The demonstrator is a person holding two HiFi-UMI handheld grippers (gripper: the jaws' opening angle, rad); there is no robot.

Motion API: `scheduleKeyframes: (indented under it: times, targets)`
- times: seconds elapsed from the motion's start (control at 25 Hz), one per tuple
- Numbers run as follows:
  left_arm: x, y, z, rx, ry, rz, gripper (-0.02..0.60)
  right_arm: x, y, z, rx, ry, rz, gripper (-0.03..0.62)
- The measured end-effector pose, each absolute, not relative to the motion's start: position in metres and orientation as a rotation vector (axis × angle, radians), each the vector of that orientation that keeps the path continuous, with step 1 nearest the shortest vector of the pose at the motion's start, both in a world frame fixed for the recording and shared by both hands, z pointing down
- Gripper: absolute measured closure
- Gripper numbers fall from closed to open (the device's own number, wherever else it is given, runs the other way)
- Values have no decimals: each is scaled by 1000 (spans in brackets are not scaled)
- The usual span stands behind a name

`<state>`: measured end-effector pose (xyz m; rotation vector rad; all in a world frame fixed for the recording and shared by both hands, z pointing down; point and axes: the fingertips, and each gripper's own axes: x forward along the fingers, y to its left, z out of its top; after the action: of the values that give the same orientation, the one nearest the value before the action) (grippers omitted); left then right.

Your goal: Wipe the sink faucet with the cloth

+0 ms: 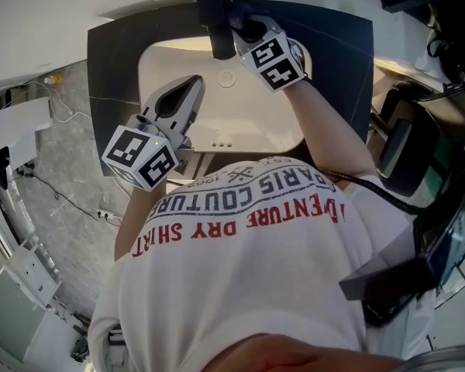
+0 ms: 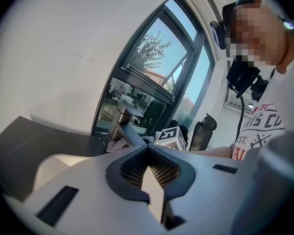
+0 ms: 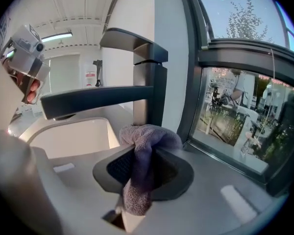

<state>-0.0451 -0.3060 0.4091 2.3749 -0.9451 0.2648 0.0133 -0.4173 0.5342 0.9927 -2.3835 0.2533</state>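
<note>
A dark square faucet (image 1: 215, 18) stands at the back of the white sink (image 1: 240, 122); its spout (image 3: 88, 101) reaches out over the basin. My right gripper (image 1: 246, 28) is right beside the faucet's column (image 3: 149, 89), shut on a mauve cloth (image 3: 141, 163) that bunches against the base. My left gripper (image 1: 191, 85) hovers over the basin's left side with its jaws closed together and nothing between them. From the left gripper view, the faucet (image 2: 123, 125), the cloth (image 2: 116, 143) and the right gripper's marker cube (image 2: 169, 137) lie straight ahead.
A dark countertop (image 1: 112, 60) surrounds the sink, with a white wall and a large window (image 3: 235, 111) just behind the faucet. A black bottle (image 2: 202, 127) stands to the right. Dark equipment (image 1: 407, 149) sits right of the counter; cables (image 1: 62, 200) run over the floor at left.
</note>
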Motion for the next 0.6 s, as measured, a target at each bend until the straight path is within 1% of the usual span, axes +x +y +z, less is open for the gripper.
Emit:
scheduleKeyframes:
  times: [0.36,0.6]
  targets:
    - [-38,-298,407,2385,-936,257,581,17,-388,494,1031,-2535,128,520]
    - [-42,-297,407,2376,-946,263,580,16,-405,489,1060,-2559,136,520]
